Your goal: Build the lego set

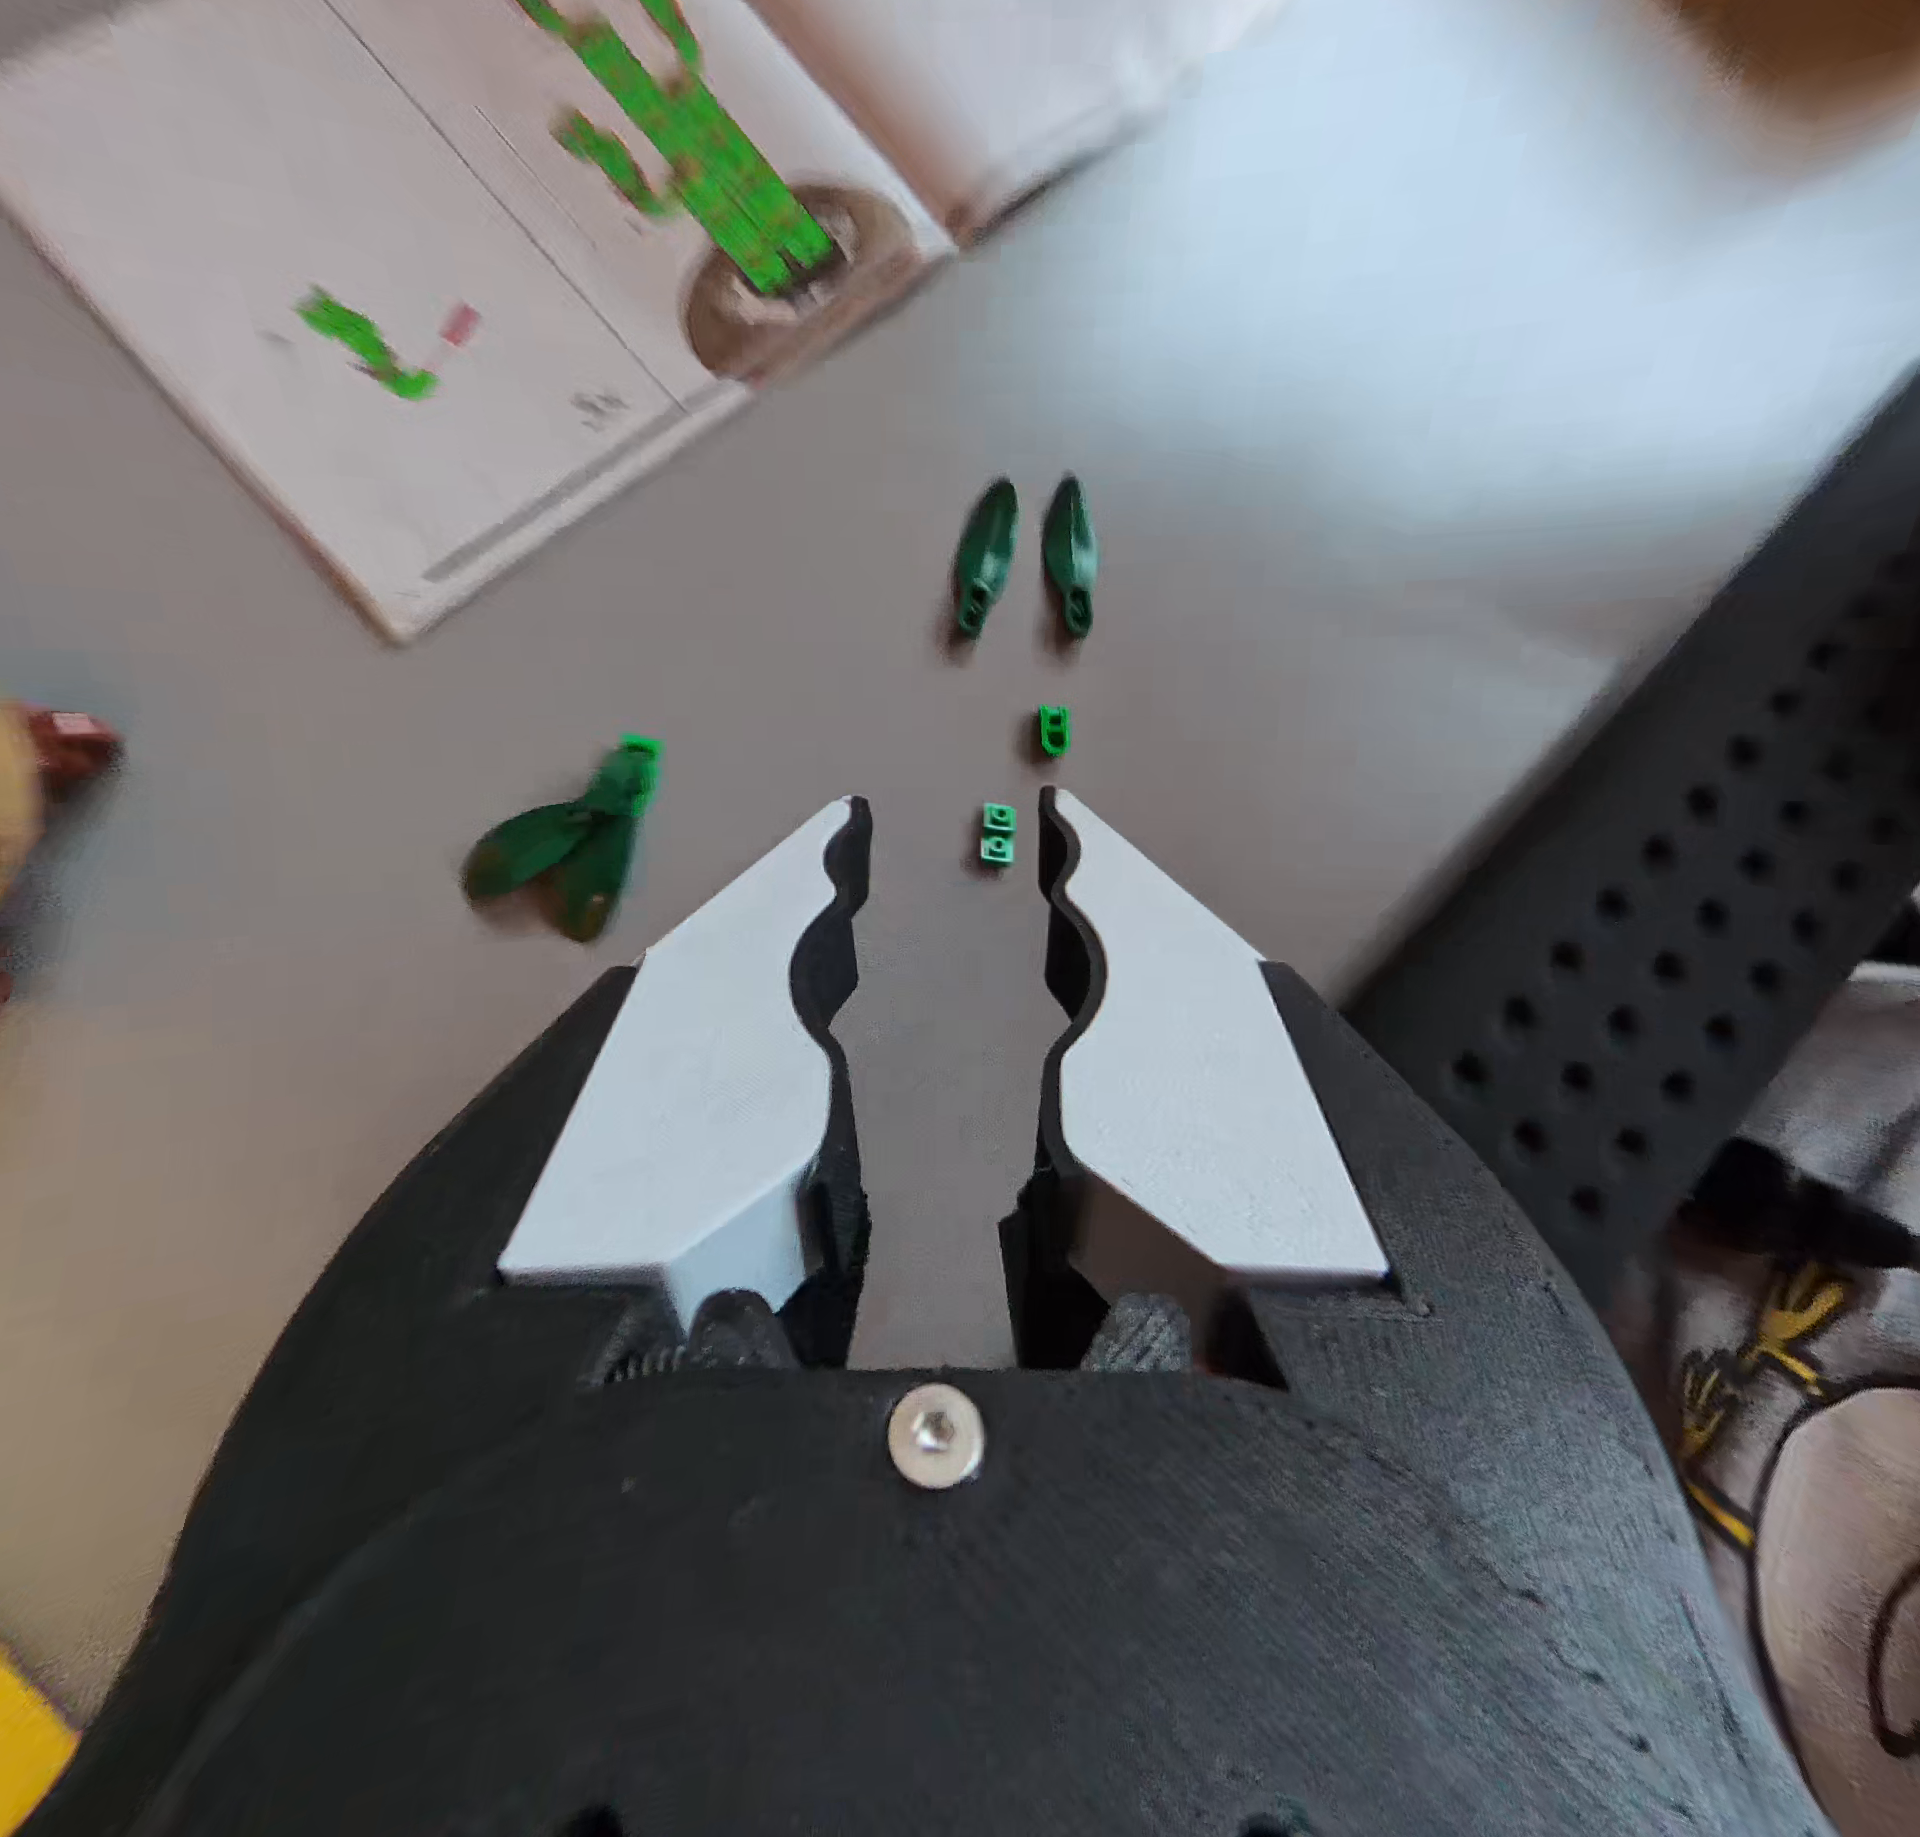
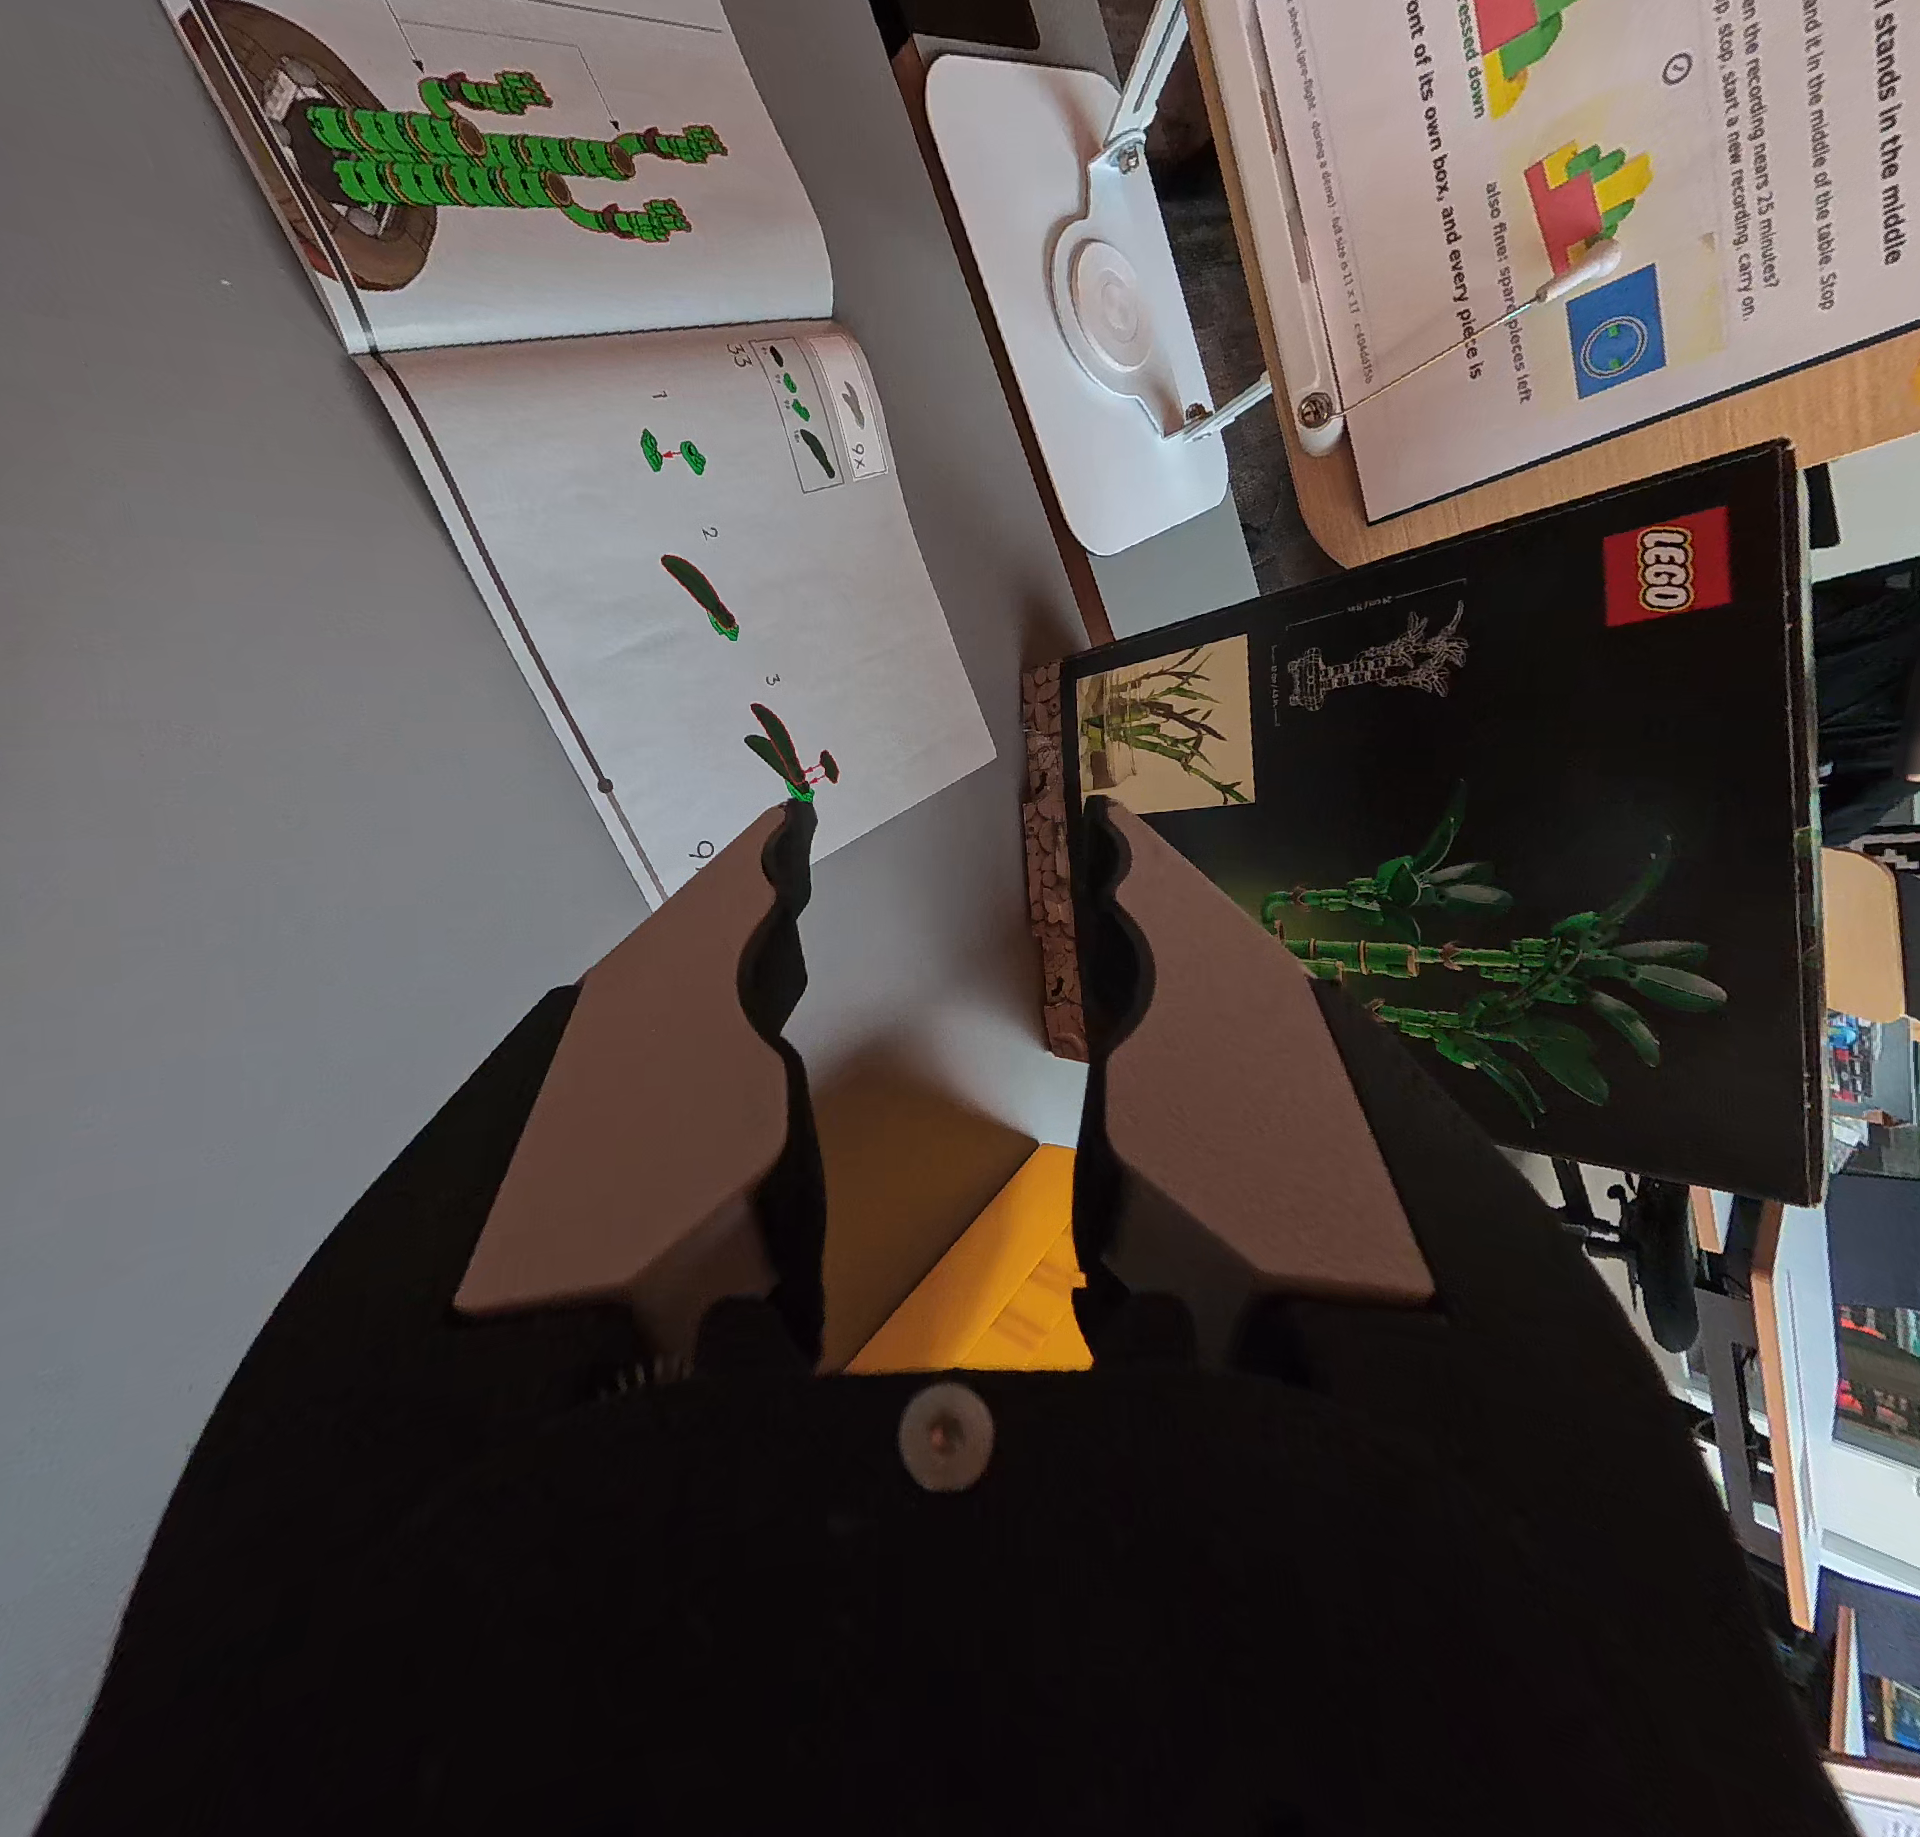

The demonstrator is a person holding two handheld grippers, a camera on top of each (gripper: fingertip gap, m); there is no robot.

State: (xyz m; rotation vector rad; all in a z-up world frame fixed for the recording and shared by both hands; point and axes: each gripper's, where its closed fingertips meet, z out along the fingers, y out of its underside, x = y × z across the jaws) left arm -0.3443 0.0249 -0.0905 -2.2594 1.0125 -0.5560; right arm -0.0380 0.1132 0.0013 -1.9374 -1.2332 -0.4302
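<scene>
- The small bright green plate [image 1: 997, 835] lay flat on the grey table [image 1: 312, 1008], just beyond the tips of the left tongs [image 1: 954, 813] and nearer their right finger [image 1: 1143, 956] than their left.
- The left tongs stood partly open with nothing between them; the gap looked wide enough to straddle that plate.
- My reading was that the plate was the piece to pick next. Doing it well called for shifting the tongs slightly right to centre them, coming down low, and closing on the plate's side faces so it would not skid on the smooth table.
- Just beyond it lay a green clip piece [image 1: 1054, 729], close enough to be nudged by a careless approach.
- Farther off, two dark green leaves [image 1: 1027, 556] lay side by side, apart from each other.
- To the left sat a finished leaf cluster [image 1: 561, 842], blurred, a fair model for the result.
- The open instruction booklet [image 2: 665, 540] lay at the far left, showing the leaf steps.
- The right tongs [image 2: 940, 823] were open and empty, held above a yellow tray [image 2: 977, 1257], beside the black set box [image 2: 1455, 904].
- A perforated black bar [image 1: 1662, 904] crossed the right of the left wrist view.
</scene>
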